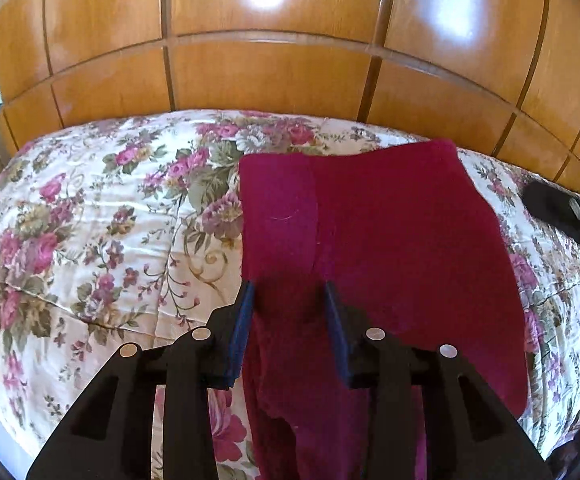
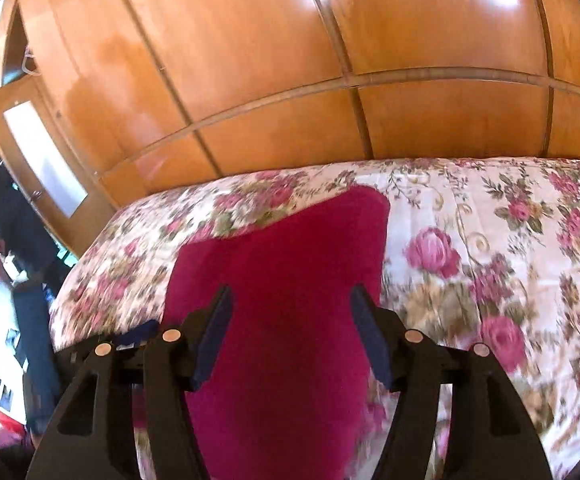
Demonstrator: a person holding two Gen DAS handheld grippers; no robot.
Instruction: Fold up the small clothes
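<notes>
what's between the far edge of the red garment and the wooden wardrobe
Only floral bedspread lies between the red garment and the wooden wardrobe; the left wrist view shows it.

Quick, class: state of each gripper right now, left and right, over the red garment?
Left gripper: open, fingers astride the red garment, not clamping it.
Right gripper: open wide above the same garment, holding nothing.

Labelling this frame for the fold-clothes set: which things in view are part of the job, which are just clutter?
Job:
- magenta garment, spread on the bed
- left gripper, open over its near edge
- right gripper, open above it
- floral bedspread, the work surface

Lying about:
- wooden wardrobe behind the bed
- dark clothes hanging by the door
- black object at the bed's right edge, unclear what
</notes>
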